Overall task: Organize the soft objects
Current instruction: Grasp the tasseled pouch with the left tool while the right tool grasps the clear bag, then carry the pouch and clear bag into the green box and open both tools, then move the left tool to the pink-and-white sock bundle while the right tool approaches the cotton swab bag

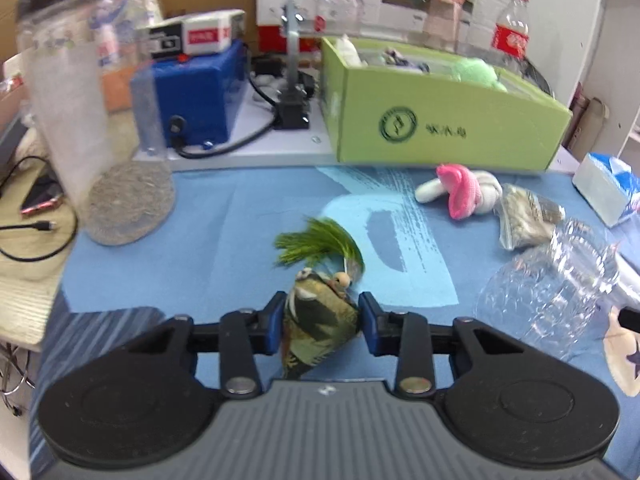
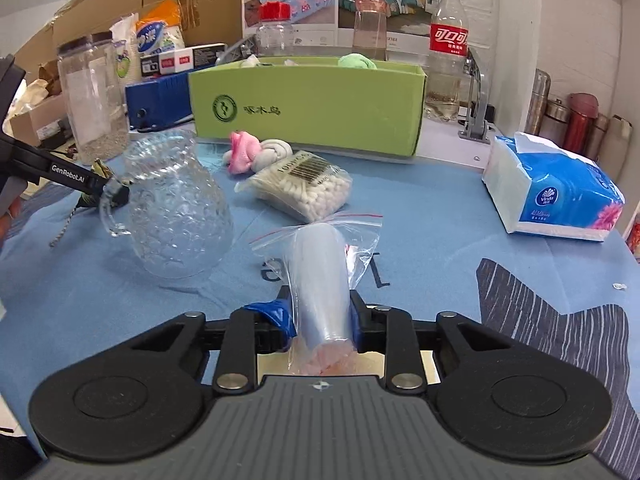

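My left gripper (image 1: 322,320) is shut on a green patterned cloth sachet (image 1: 316,332) with a green feathery tassel (image 1: 320,242), held just above the blue cloth. My right gripper (image 2: 322,316) is shut on a clear zip bag holding a pale blue cup-shaped roll (image 2: 320,280). Beyond both stands a green open box (image 1: 440,120) (image 2: 312,104) with a green plush inside (image 1: 476,70). In front of the box lies a pink and white plush toy (image 1: 460,194) (image 2: 256,154). A bag of cotton swabs (image 2: 304,188) (image 1: 528,218) lies beside it.
A clear glass jug (image 2: 176,208) (image 1: 548,292) lies on its side between the grippers. A tall plastic jar (image 1: 92,120) stands at the left, a blue device (image 1: 196,92) behind it. A tissue pack (image 2: 556,192) sits at the right. Bottles (image 2: 448,48) line the back.
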Demonstrator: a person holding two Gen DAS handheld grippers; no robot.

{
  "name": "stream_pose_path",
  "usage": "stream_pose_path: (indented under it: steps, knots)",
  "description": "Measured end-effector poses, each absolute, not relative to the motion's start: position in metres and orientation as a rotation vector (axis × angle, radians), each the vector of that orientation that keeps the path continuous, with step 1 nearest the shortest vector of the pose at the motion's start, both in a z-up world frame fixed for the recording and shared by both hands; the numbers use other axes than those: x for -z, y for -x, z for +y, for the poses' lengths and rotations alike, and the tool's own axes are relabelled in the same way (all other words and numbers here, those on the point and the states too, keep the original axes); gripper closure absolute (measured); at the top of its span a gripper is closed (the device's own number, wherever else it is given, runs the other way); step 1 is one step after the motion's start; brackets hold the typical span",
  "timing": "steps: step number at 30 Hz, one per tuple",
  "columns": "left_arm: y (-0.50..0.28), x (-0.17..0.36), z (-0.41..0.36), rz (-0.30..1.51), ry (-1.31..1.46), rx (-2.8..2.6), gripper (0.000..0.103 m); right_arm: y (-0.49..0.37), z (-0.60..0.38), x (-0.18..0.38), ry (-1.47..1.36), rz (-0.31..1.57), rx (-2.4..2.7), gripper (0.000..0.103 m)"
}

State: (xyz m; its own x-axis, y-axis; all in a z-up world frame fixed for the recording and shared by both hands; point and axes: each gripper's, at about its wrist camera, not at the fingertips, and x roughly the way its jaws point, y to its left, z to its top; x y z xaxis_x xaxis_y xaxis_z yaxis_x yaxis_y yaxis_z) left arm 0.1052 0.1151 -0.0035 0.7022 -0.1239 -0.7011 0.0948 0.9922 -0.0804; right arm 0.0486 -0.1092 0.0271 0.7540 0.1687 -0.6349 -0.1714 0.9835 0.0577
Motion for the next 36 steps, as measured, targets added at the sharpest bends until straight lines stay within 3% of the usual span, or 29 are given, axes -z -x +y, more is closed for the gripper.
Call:
stream_pose_path:
  steps: [5,10,15,20,22,23,24,27,36]
  knots:
    - [-0.115,-0.044,0.122,0.686,0.060,0.146,0.067,-0.045,-0.120,-0.070,-0.027,0.557,-0.201,0.094]
    - [-0.166,-0.093,0.099,0.585,0.042,0.201,0.067,-0.097,-0.134,-0.118,0.036,0.410,-0.179,0.094]
    - [-0.231,-0.127,0.066,0.549,0.069,0.285,0.067,-0.179,-0.142,-0.140,0.041,0.382,-0.184,0.094]
    - [-0.288,-0.129,0.030,0.568,0.058,0.339,0.066,-0.245,-0.134,-0.133,0.032,0.413,-0.218,0.092]
    - [-0.303,-0.119,0.017,0.587,0.030,0.336,0.058,-0.267,-0.132,-0.124,0.021,0.443,-0.228,0.086]
    - [-0.309,-0.114,0.012,0.603,0.017,0.326,0.032,-0.279,-0.130,-0.118,0.015,0.478,-0.240,0.085]
    - [-0.313,-0.109,0.009,0.619,0.010,0.310,0.024,-0.289,-0.127,-0.112,0.006,0.510,-0.242,0.082]
    - [-0.314,-0.100,0.012,0.619,0.010,0.300,0.024,-0.307,-0.121,-0.096,0.000,0.651,-0.225,0.075]
    - [-0.283,-0.106,0.029,0.583,-0.004,0.247,0.022,-0.274,-0.127,-0.117,-0.077,0.441,-0.201,0.054]
